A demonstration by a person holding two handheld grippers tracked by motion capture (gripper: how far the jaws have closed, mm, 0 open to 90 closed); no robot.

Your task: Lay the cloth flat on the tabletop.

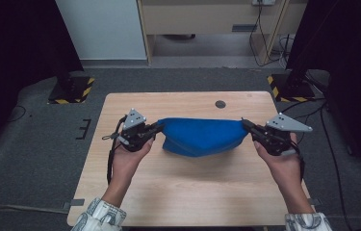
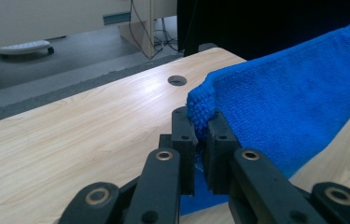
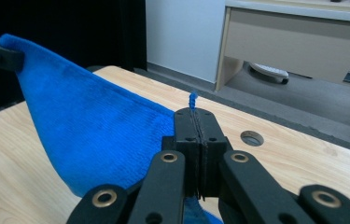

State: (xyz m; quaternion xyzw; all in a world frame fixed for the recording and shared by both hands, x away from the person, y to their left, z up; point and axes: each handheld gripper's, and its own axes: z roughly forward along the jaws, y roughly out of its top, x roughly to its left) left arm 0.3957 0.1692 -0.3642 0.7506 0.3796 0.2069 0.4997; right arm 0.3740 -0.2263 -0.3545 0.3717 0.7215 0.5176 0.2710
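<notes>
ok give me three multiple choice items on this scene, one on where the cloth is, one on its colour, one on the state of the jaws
1. Where is the cloth?
A. folded flat at the table's near edge
B. stretched between the left gripper and the right gripper, sagging over the table
C. on the floor

2. What colour is the cloth?
A. red
B. white
C. blue

3. How do the jaws of the two grippers stand?
A. both shut on a corner of the cloth
B. both wide open above it
C. one shut on it, one open and apart

Answers: 1 B, the high view shows it spanning from one gripper to the other; 2 C, it is blue in all views; 3 A, each gripper view shows cloth pinched between its jaws.
</notes>
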